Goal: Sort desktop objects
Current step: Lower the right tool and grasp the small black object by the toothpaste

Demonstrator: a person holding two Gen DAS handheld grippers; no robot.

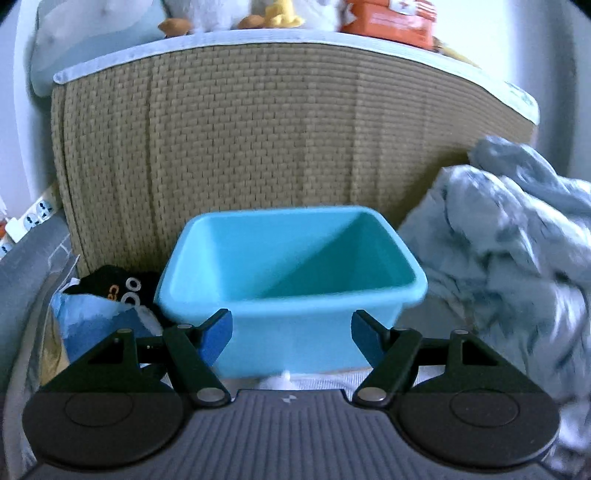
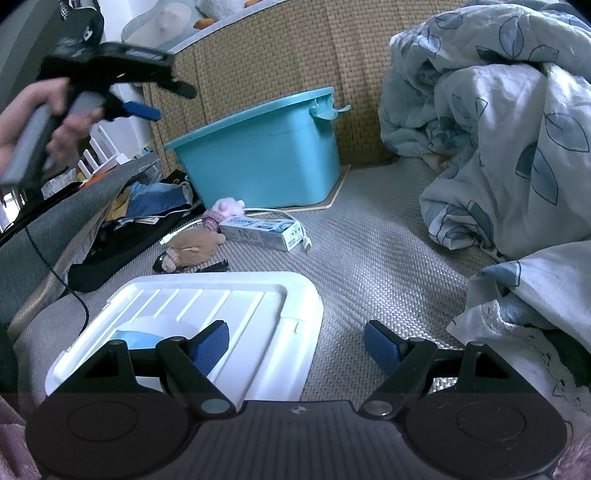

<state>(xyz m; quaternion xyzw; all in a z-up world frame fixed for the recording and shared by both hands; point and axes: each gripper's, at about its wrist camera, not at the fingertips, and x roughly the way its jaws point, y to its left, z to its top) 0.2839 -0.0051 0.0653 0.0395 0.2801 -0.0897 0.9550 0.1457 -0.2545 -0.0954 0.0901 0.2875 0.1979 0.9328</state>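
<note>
A woven tan headboard rises behind the bed, topped by a ledge holding plush toys and an orange box, while a crumpled leaf-print duvet is heaped on the right of the grey woven mat covering the bed.

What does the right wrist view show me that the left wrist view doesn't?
Only the right wrist view shows the white lid in front of the right gripper, the toothpaste box, the pink plush, the brown plush, and the left gripper held up beside the bin.

Only the left wrist view looks into the teal bin, where nothing shows inside, with its own jaws open.

Both show the teal bin, the woven headboard and the leaf-print quilt.
</note>
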